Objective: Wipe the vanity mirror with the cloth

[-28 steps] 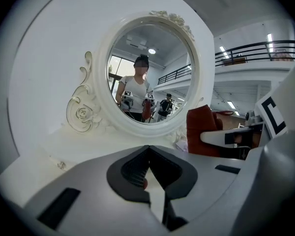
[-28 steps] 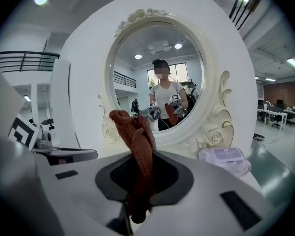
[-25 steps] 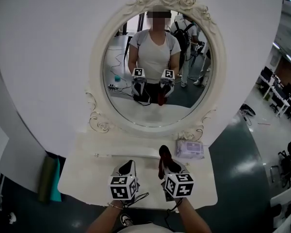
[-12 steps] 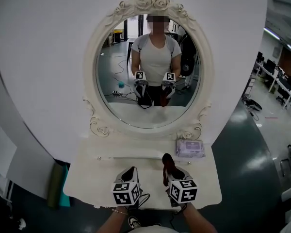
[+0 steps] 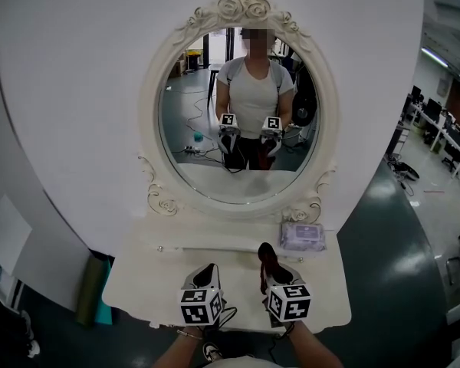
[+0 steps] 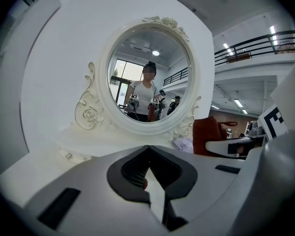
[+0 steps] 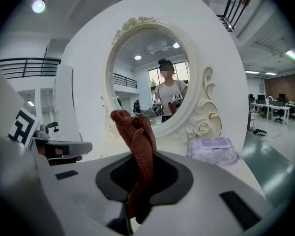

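An oval vanity mirror (image 5: 241, 113) in an ornate cream frame stands on a white vanity table (image 5: 153, 271) against a white wall. The mirror (image 6: 147, 80) fills the middle of the left gripper view and shows as a mirror (image 7: 147, 77) in the right gripper view too. My right gripper (image 5: 267, 265) is shut on a dark red cloth (image 5: 265, 261), which stands up from its jaws as a crumpled cloth (image 7: 137, 146). My left gripper (image 5: 207, 273) is shut and holds nothing; its jaws (image 6: 148, 173) meet. Both hover over the table's front, well short of the glass.
A lilac pack of wipes (image 5: 301, 236) lies on the table's right rear corner, seen as a pack (image 7: 214, 149) in the right gripper view. A green and teal object (image 5: 92, 290) leans by the table's left side. Desks and chairs stand at the far right.
The head view has shifted and steadied, so the mirror now sits more centred. Both grippers stay over the table's front, the cloth still held in the right one.
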`<control>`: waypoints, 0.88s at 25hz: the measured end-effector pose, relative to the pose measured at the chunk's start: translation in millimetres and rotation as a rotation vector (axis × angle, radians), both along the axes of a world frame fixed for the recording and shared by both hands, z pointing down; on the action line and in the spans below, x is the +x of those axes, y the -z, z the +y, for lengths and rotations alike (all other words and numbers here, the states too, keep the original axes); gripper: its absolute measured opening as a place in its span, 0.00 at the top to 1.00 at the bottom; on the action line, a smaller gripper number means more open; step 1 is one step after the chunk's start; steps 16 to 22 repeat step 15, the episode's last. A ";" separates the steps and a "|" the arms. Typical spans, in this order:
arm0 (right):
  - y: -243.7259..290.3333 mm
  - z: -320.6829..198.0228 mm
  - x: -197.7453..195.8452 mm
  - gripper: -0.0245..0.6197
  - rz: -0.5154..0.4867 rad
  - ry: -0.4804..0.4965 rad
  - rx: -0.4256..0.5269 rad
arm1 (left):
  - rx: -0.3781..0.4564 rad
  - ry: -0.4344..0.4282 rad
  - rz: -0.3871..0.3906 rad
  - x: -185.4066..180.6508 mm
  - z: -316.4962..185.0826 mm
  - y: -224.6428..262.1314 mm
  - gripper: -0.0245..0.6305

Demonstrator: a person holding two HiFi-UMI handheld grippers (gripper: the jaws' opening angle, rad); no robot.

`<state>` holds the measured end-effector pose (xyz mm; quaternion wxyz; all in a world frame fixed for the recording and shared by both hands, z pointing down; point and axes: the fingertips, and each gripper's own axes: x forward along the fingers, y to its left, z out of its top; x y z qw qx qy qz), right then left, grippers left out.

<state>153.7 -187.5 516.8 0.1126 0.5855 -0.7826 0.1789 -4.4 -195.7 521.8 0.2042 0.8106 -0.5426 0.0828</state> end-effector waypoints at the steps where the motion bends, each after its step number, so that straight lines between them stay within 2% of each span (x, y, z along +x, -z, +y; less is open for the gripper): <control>1: -0.5 0.4 0.1 0.87 0.001 -0.001 -0.002 | -0.002 0.000 0.000 -0.4 0.6 -0.2 0.96; 22: -4.0 0.3 -3.7 0.87 0.014 -0.012 -0.015 | -0.014 0.014 0.011 -9.9 -1.2 -4.4 0.96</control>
